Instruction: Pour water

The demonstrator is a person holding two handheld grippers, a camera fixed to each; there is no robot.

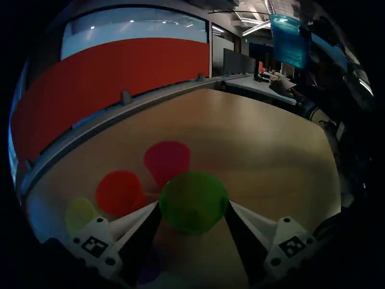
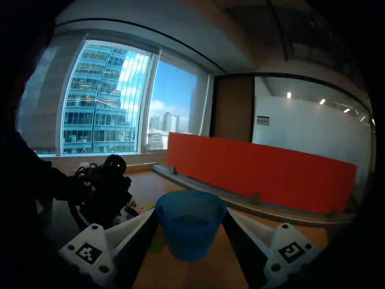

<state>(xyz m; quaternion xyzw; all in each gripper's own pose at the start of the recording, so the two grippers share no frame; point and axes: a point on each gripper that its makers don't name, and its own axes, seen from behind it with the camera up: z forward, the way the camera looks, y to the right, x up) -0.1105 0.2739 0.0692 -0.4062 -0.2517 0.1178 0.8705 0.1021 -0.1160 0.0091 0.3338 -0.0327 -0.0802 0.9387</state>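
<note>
Location: an office with a long wooden desk (image 1: 250,135) backed by a red partition (image 1: 110,77); the right gripper view adds a window (image 2: 110,96) facing tower blocks.

Left gripper view, left to right:
- Yellow cup (image 1: 79,214), lower left, standing on the desk.
- Red cup (image 1: 119,192), just beside the yellow cup.
- Pink cup (image 1: 167,161), behind and between the red cup and the green cup.
- Green cup (image 1: 192,200), bottom centre, sitting in the left gripper (image 1: 192,208). The jaws are closed onto its two sides; both fingers appear to press on the wall.
- Blue cup (image 1: 288,41), upper right of the frame, held high above the desk and well apart from the green cup.

Right gripper view: the right gripper (image 2: 191,214) clamps the blue cup at bottom centre, jaws closed on its sides. The cup is upright and water is visible inside it.

Step in hand: judged to be the approach before pouring. The source cup is lifted and level, the green cup is presented as the receiver, and no water is leaving the rim.

Next move: bring the blue cup down over the mouth of the green cup, then tilt it slowly at the wrist. Keep the green cup upright and steady, and hold the pouring rim inside the green rim to avoid spilling on the desk.
</note>
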